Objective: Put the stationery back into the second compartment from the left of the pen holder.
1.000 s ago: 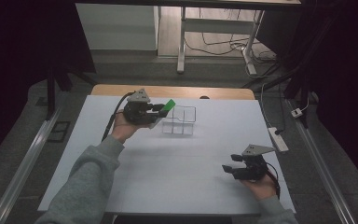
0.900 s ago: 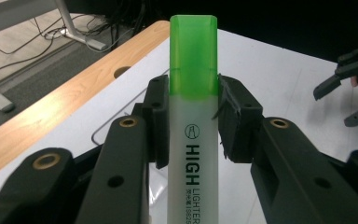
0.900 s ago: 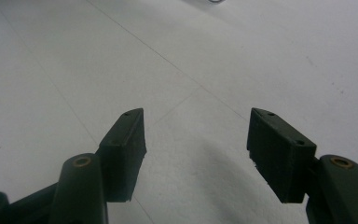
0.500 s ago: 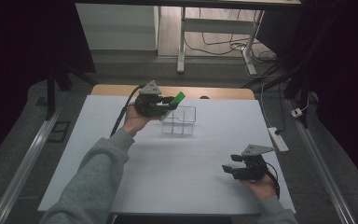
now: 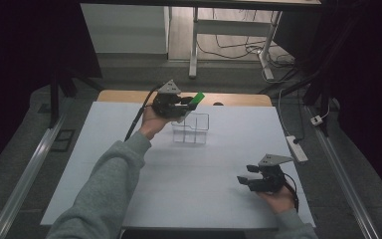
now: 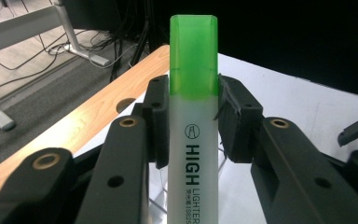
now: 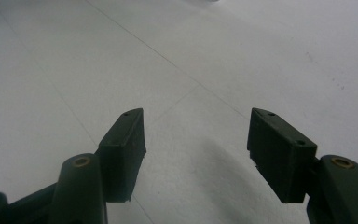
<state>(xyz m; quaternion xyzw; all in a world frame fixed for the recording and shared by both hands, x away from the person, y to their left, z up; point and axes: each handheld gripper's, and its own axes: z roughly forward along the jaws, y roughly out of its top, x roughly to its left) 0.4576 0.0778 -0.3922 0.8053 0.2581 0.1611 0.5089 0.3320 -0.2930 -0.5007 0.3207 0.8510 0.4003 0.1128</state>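
Gripping a green highlighter (image 6: 193,116), our left gripper (image 6: 189,122) has both jaws pressed on the white barrel just below the green cap. Its long axis runs straight out along the jaws, cap end forward and away from our hand. In the high view the left gripper (image 5: 179,103) hangs over the far part of the white table (image 5: 129,179), with the highlighter (image 5: 196,98) tilted cap-up above the clear divided box (image 5: 191,128); we think it is over the box's back rim, though the angle is poor. Beyond the cap lies the wooden table edge (image 6: 88,112), then floor. Our right gripper (image 5: 246,177) sits well apart near the right front corner, jaws spread and empty (image 7: 193,154), with bare table all around it.
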